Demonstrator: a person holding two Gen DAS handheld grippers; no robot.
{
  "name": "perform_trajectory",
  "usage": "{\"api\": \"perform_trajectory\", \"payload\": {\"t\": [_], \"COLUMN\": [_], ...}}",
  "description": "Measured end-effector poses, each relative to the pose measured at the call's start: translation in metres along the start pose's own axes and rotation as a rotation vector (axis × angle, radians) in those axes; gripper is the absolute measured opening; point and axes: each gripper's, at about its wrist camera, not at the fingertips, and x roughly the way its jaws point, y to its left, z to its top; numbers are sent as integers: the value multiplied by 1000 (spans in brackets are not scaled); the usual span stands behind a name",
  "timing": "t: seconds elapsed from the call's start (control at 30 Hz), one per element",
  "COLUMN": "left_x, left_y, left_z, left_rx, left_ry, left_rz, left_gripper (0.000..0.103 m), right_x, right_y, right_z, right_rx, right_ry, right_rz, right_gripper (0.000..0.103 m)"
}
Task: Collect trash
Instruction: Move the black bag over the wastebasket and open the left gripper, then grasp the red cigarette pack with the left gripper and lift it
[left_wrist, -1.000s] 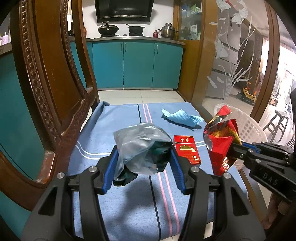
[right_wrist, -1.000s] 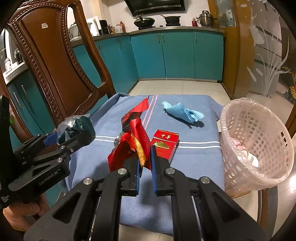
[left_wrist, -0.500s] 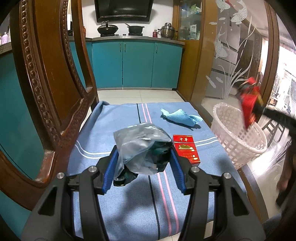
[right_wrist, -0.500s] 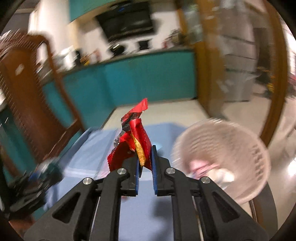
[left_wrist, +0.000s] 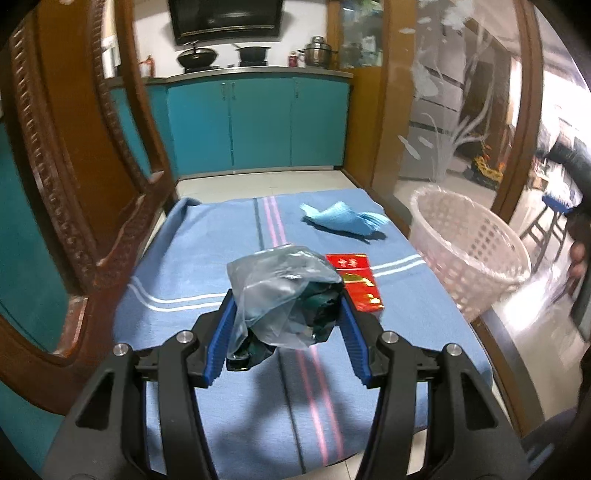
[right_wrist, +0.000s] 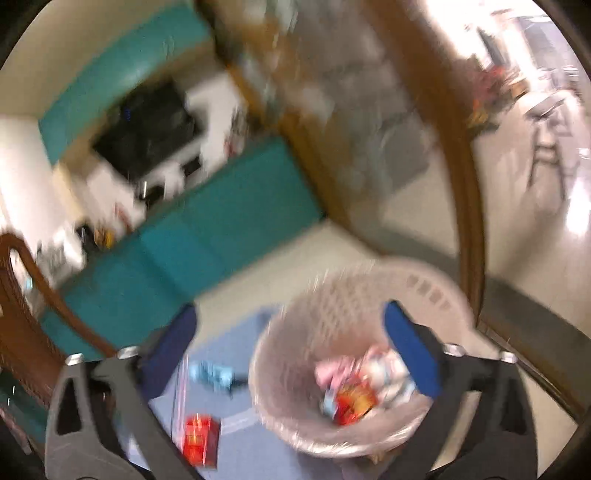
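Note:
My left gripper (left_wrist: 284, 332) is shut on a crumpled clear and dark green plastic bag (left_wrist: 284, 299), held just above the blue striped cloth (left_wrist: 207, 254). My right gripper (right_wrist: 295, 354) is open and empty above the white lattice basket (right_wrist: 373, 295); the view is blurred. The red snack wrapper (right_wrist: 352, 404) lies inside the basket with other trash. The basket (left_wrist: 469, 254) also shows at the table's right edge in the left wrist view. A red cigarette pack (left_wrist: 356, 280) and a crumpled blue wipe (left_wrist: 341, 221) lie on the cloth.
A carved wooden chair back (left_wrist: 74, 177) rises at the left of the table. Teal cabinets (left_wrist: 258, 122) stand behind. A frosted glass door (left_wrist: 454, 103) is at the right. The pack (right_wrist: 199, 439) and the wipe (right_wrist: 212, 373) show blurred in the right wrist view.
My right gripper swung right over the basket, opened and let go of the red wrapper, which now lies in the basket. My left gripper has kept still with the bag.

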Motion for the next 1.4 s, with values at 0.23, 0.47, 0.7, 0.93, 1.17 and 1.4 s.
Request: {"api": "perform_trajectory", "payload": {"t": [0.23, 0.47, 0.7, 0.93, 1.17, 1.4], "left_x": [27, 83, 79, 19, 36, 61], "left_y": [-104, -201, -139, -22, 0, -15], "left_z": [53, 114, 77, 17, -27, -15], "left_rx": [89, 131, 79, -36, -75, -95], "left_ry": [27, 58, 113, 65, 156, 183], "left_rz": [-227, -325, -220, -54, -55, -91], "left_gripper": [54, 94, 94, 95, 96, 96], "right_x": [-15, -13, -1, 13, 13, 21], "right_y": [-34, -35, -16, 41, 77, 91], "right_z": [8, 9, 2, -30, -54, -62], "right_rx": [151, 156, 90, -93, -170, -212], "right_ry": [-61, -47, 33, 152, 194, 204], "right_rz": [-27, -12, 21, 68, 101, 102], "right_gripper": [100, 100, 100, 100, 100, 100]}}
